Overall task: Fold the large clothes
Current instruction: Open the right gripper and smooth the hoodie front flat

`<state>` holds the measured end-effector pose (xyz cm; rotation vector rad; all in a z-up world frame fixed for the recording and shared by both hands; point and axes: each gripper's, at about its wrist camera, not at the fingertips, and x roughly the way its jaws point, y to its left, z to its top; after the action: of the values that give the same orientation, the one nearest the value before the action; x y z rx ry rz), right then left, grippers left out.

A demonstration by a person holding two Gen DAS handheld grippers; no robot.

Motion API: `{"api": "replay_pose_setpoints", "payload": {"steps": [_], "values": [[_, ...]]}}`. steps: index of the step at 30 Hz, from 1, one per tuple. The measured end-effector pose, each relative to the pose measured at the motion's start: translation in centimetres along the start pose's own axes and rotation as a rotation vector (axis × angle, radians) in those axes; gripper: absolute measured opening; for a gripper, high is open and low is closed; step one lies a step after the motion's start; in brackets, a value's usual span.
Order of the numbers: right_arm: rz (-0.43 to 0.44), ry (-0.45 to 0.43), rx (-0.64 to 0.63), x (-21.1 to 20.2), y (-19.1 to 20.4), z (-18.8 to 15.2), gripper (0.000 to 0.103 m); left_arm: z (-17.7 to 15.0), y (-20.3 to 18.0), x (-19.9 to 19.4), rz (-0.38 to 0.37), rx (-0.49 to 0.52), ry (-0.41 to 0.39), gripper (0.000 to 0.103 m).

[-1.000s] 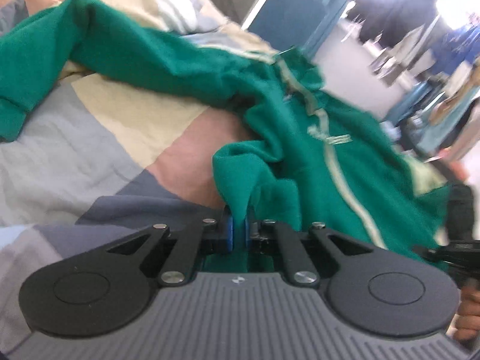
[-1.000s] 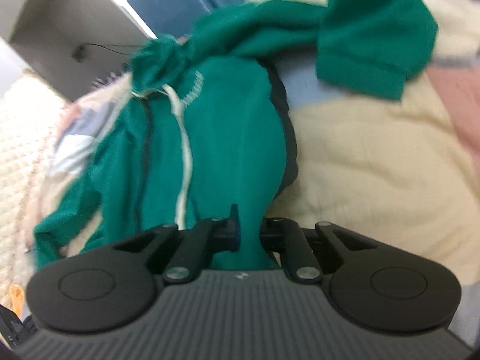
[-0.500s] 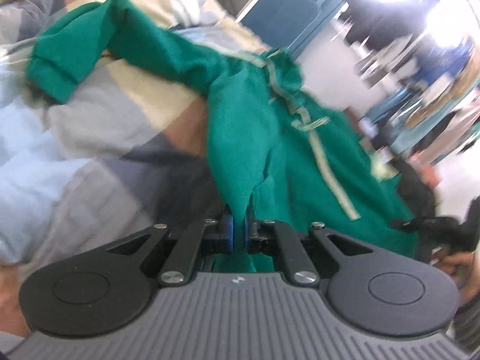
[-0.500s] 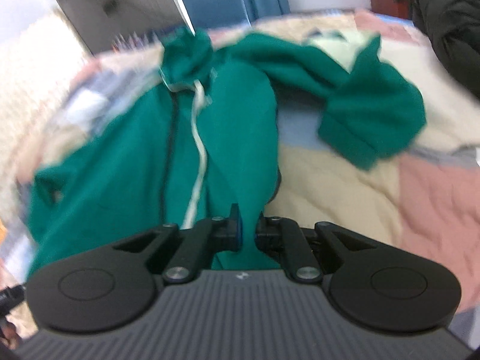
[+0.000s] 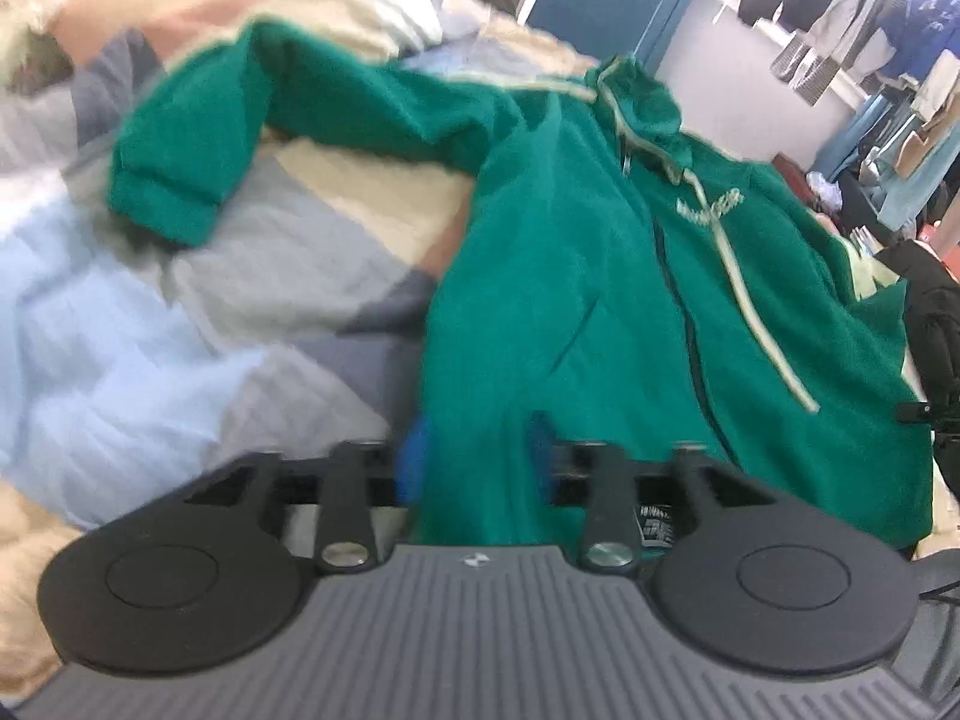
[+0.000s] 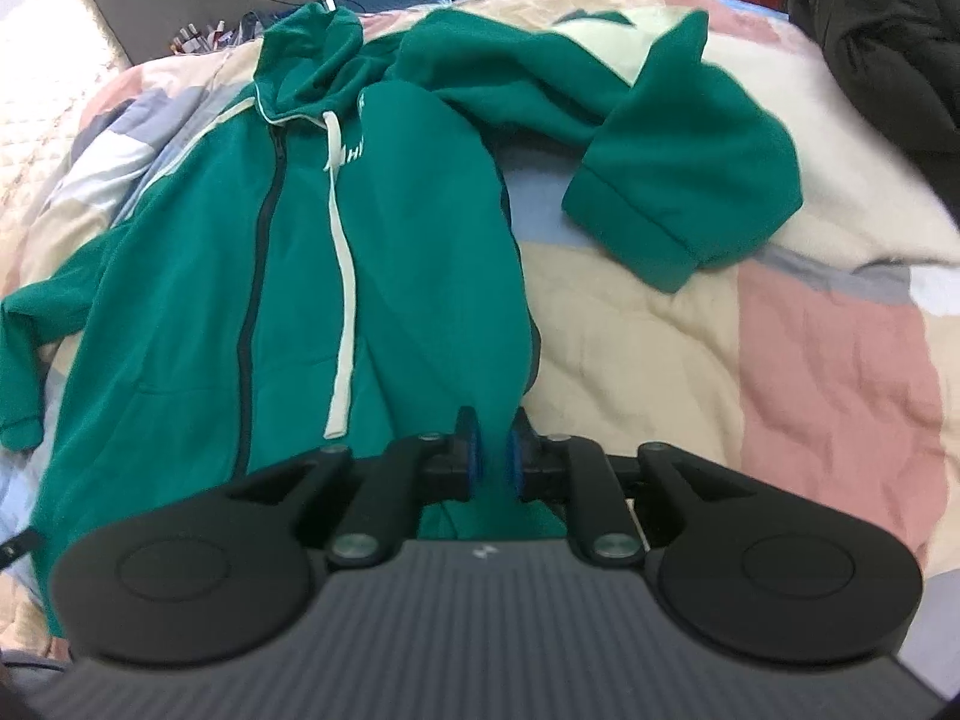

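Spreading apart, the left gripper (image 5: 477,459) lets go of the fleecy green hoodie (image 5: 600,276), whose hem, pinched a second ago, hangs loose between blue pads; the zipper runs away toward the hood over a patchwork quilt (image 5: 180,312).

Opening too, the right gripper (image 6: 491,456) has hem between its pads, sleeve (image 6: 678,186) flung rightward.

The fleece zip-up hoodie (image 6: 414,240) ahead of the right gripper (image 6: 491,455) is deep green, with a dark zip line, cream drawcords and small pale chest lettering. The quilted patchwork bedcover (image 6: 780,360) beneath shows cream, salmon pink, grey and pale blue blocks. Both grippers are black with blue pads (image 5: 414,456). A black garment (image 6: 888,48) lies far right.
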<state>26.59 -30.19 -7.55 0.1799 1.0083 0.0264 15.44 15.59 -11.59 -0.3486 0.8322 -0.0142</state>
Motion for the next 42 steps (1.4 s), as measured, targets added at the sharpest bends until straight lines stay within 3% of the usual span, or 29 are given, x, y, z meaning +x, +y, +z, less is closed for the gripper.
{"api": "replay_pose_setpoints", "payload": {"steps": [1,3,11,18,26,33,36,42], "values": [[-0.001,-0.015,-0.007,-0.4,0.3,0.1,0.040,0.0,-0.2,-0.4,0.010,0.013,-0.020,0.052],[0.018,-0.050,-0.005,-1.2,0.7,0.3,0.061,0.5,-1.0,-1.4,0.022,0.039,-0.063,0.052],[0.103,-0.208,-0.088,-2.6,5.9,0.8,0.059,3.9,-6.7,-0.7,-0.053,0.103,-0.161,0.052],[0.195,-0.210,-0.020,1.6,9.4,-0.1,0.059,5.2,-10.3,4.7,-0.112,0.130,-0.135,0.052],[0.146,-0.224,-0.108,7.2,11.6,-1.7,0.059,3.5,-9.1,11.9,-0.050,0.164,-0.086,0.052],[0.124,-0.259,-0.158,9.4,12.9,-0.6,0.059,3.1,-8.5,15.5,-0.008,0.172,-0.059,0.052],[0.099,-0.237,-0.175,11.1,13.1,-0.4,0.059,3.0,-8.3,16.7,0.003,0.175,-0.047,0.052],[0.086,-0.100,-0.118,14.9,12.5,-0.9,0.058,2.6,-8.1,18.1,0.000,0.159,-0.039,0.052]]}}
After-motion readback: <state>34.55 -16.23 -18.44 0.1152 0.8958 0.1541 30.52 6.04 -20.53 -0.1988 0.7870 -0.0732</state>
